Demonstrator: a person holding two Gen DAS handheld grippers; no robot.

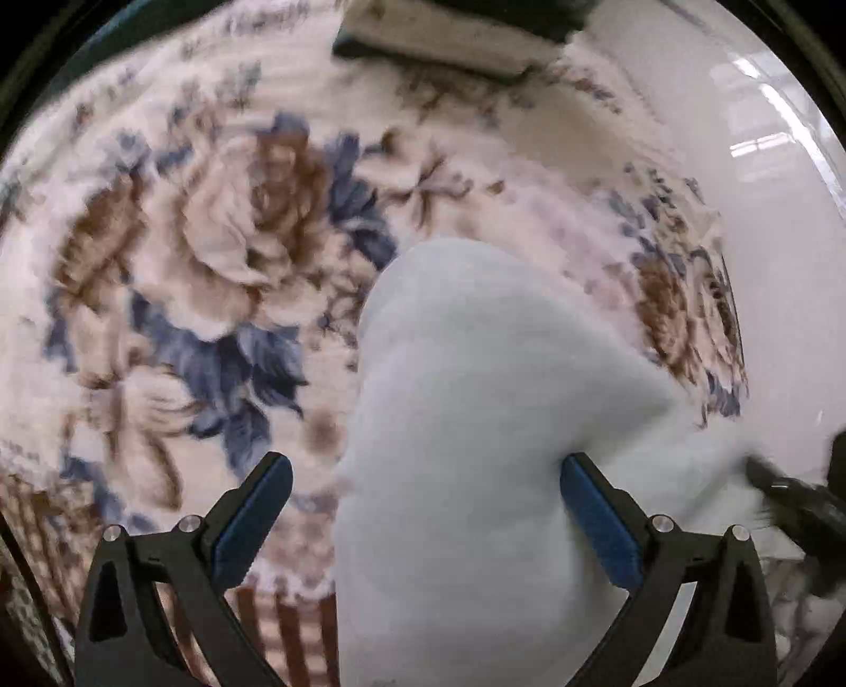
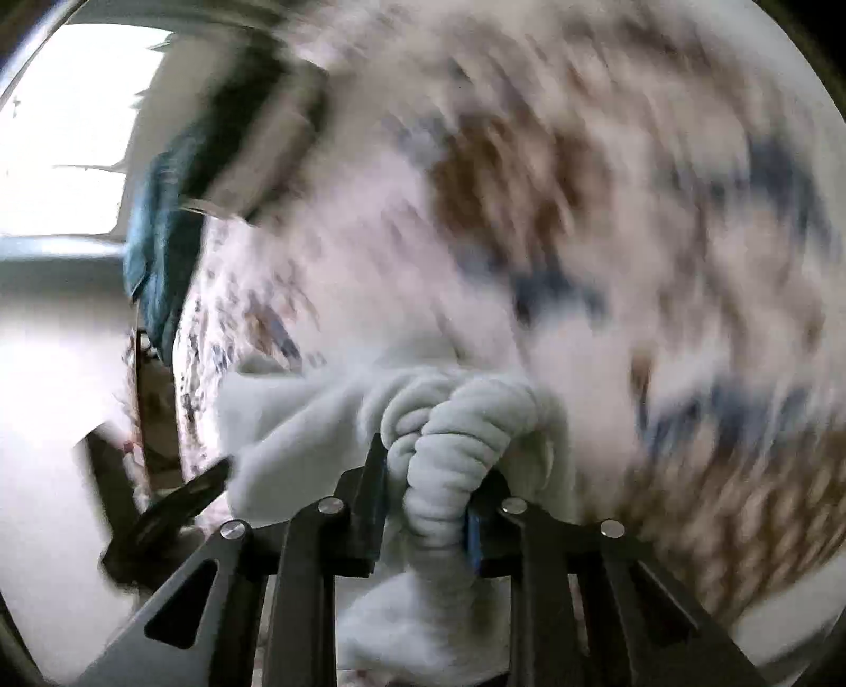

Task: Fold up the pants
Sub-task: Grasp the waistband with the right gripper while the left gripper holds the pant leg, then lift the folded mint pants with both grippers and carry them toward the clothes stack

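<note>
Fleece fills the lower middle of the left wrist view: the pale grey pants [image 1: 465, 423] rise in a soft mound between the fingers of the left gripper [image 1: 425, 475], which stands wide apart, its blue pads [image 1: 254, 523] clear of the cloth on one side and just touching it on the other. The gripper looks down over a flowered blanket [image 1: 211, 253] in blue and brown, on which the pants lie. At the far edge rests a folded dark-edged cushion or cloth [image 1: 449, 37], too blurred to name surely, and a shiny white floor [image 1: 766, 185] shows past the blanket's edge. At the lower right, the dark tip of the right gripper [image 1: 782, 486] meets the pants' edge. In the right wrist view everything beyond the tool is smeared by motion. The right gripper [image 2: 433, 486] is drawn narrow, clamped on a thick bunched roll of the pants [image 2: 454, 423], which bulges above the fingertips and hangs below them. Behind lies the flowered blanket [image 2: 581, 211], a teal cloth [image 2: 153, 238] at its left edge, and the left gripper [image 2: 174, 507] dark at the lower left.
</note>
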